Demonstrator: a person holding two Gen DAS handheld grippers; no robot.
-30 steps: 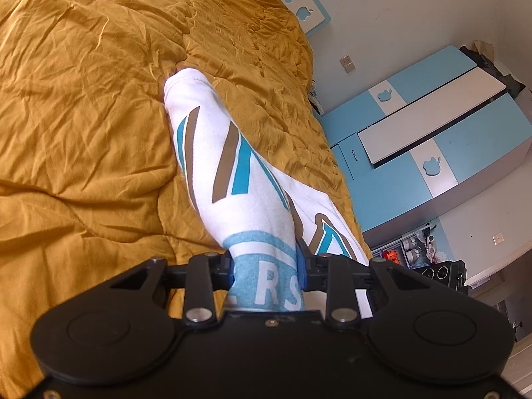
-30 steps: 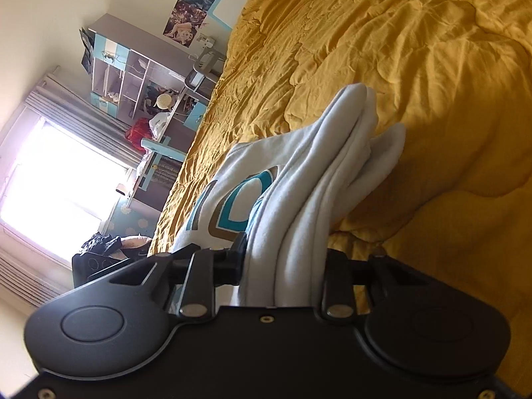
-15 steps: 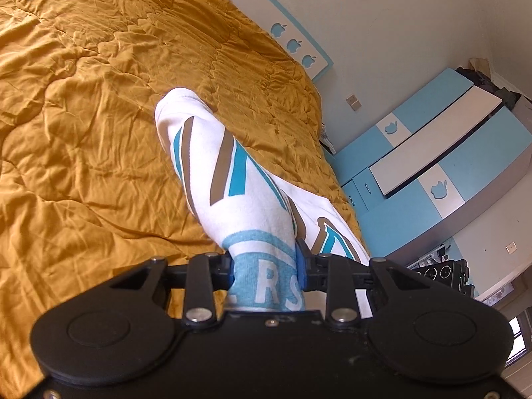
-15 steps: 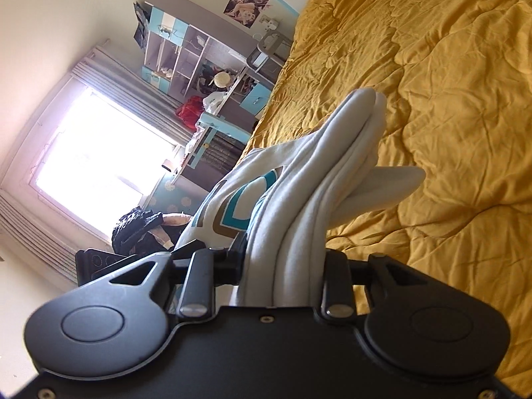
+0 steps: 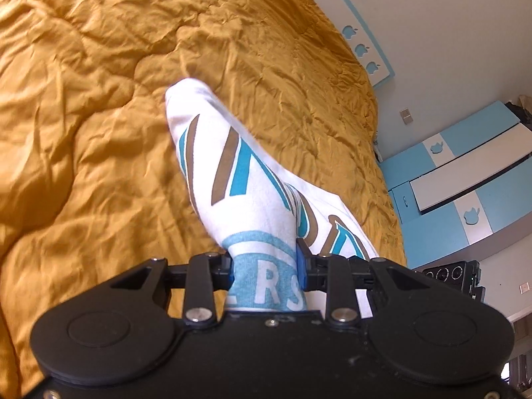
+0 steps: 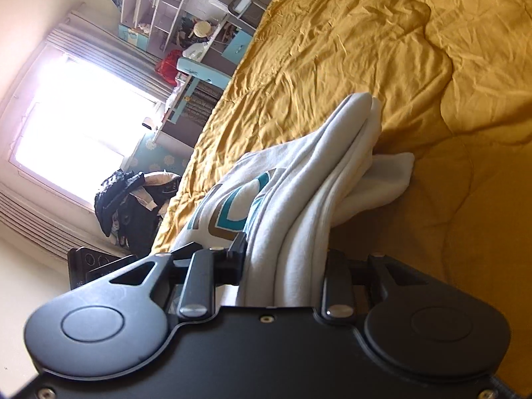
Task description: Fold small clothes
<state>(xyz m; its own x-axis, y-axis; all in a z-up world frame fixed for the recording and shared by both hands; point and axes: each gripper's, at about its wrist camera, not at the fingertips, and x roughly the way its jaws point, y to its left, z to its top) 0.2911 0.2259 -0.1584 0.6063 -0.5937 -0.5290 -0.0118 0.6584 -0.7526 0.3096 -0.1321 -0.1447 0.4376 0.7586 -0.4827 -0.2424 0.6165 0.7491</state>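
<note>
Both hand-held grippers, left [image 5: 266, 262] and right [image 6: 286, 259], were clamped on bunched edges of the white printed T-shirt [image 5: 232, 173], which stretched lengthwise straight ahead of each, above the mustard quilt [image 5: 99, 99], neither hand noticeably nearer.

The left claw [image 5: 266, 266] clamps a bunched white garment [image 5: 232, 173] with teal and brown lettering, which stretches toward twelve o'clock above the rumpled mustard bedspread [image 5: 99, 99]. A blue-and-white wardrobe [image 5: 465, 186] stands at three o'clock.
</note>
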